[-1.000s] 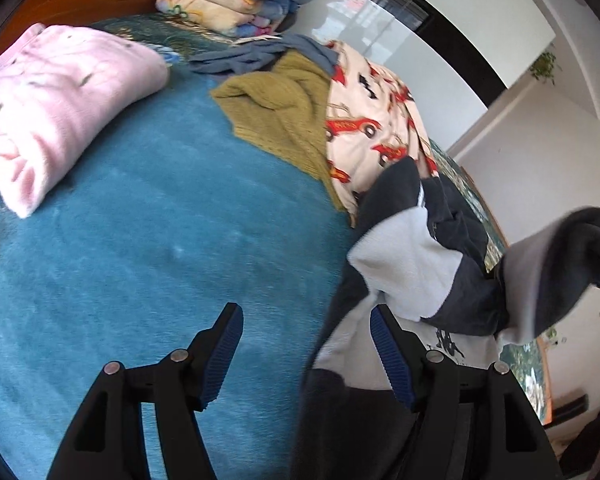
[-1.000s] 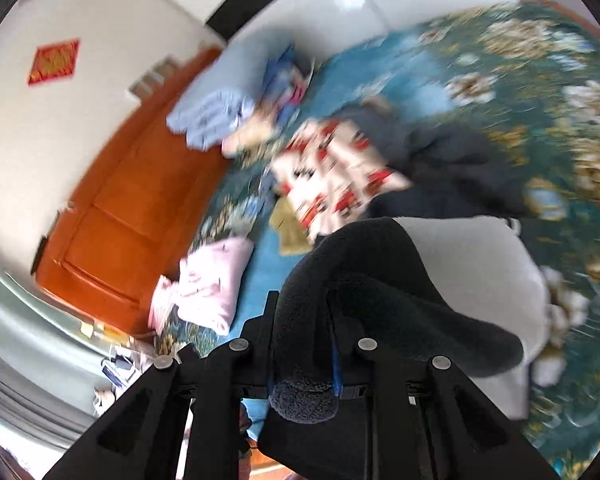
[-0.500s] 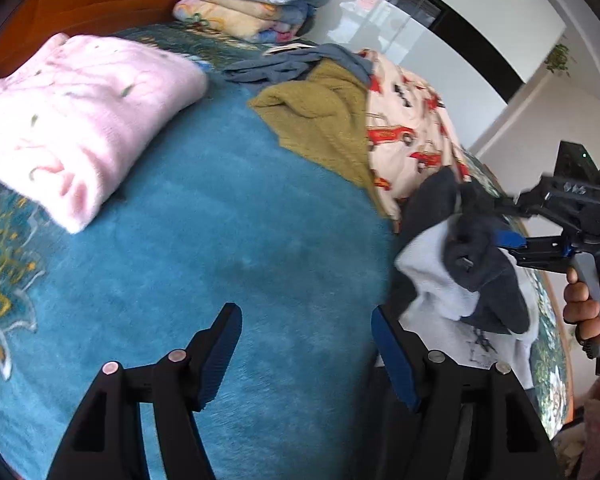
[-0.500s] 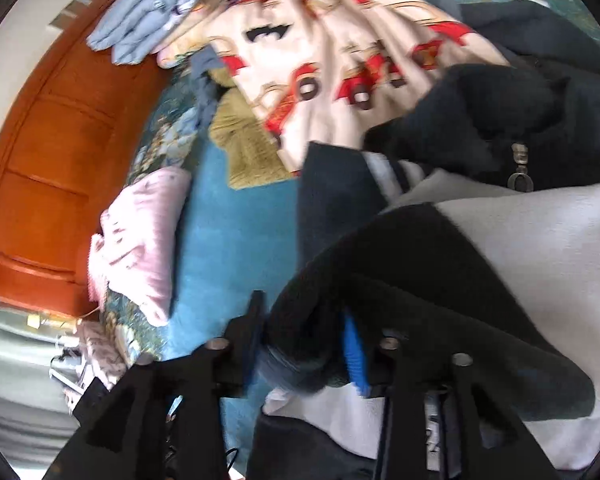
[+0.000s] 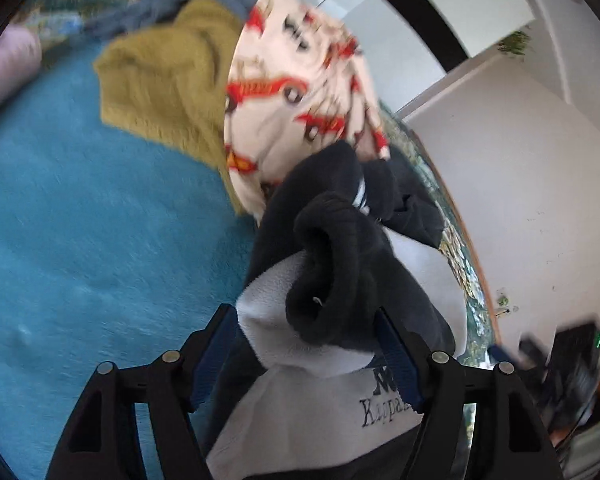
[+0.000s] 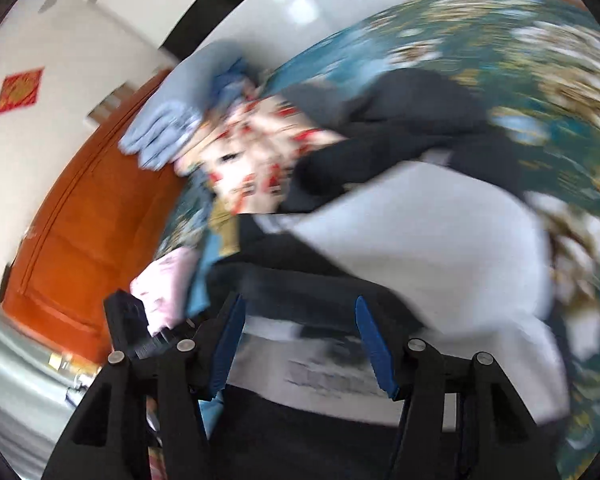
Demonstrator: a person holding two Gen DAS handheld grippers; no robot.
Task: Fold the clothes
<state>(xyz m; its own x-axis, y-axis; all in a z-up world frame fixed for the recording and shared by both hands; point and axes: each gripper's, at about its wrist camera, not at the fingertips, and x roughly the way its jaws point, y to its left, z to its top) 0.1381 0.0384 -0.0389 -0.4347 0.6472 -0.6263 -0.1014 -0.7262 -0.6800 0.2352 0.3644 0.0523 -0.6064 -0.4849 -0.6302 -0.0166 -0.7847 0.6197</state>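
The left gripper [image 5: 306, 354] has its blue-padded jaws spread wide, and a bunched sleeve [image 5: 332, 280] of the black-and-white sweatshirt [image 5: 308, 412] sits between them; the dark cuff fills the gap and seems to touch the right pad, though whether the pads press on it is hard to tell. The left wrist view alone shows the black printed lettering on the white chest panel just below the jaws. Beyond the sleeve lie a cream cloth with red cars [image 5: 300, 80], an olive knitted garment [image 5: 168, 88] beside it, and a grey-blue garment [image 5: 168, 12] at the far edge, all on a plain teal blanket [image 5: 80, 220]. A pink folded piece [image 5: 8, 64] shows at the left rim.

The right gripper [image 6: 300, 340] is also wide apart and holds nothing; it hangs over the same sweatshirt [image 6: 420, 240], whose white body spreads under and past the jaws. This view is heavily blurred. Only it shows the floral bedspread [image 6: 520, 60] on the far side, a stack of pale blue folded bedding [image 6: 168, 132], the orange wooden headboard [image 6: 80, 240], and a red paper square [image 6: 18, 90] on the cream wall. The car cloth [image 6: 260, 160] and the pink piece [image 6: 168, 284] appear here too. A black device [image 6: 128, 328] sticks up just left of the right gripper.
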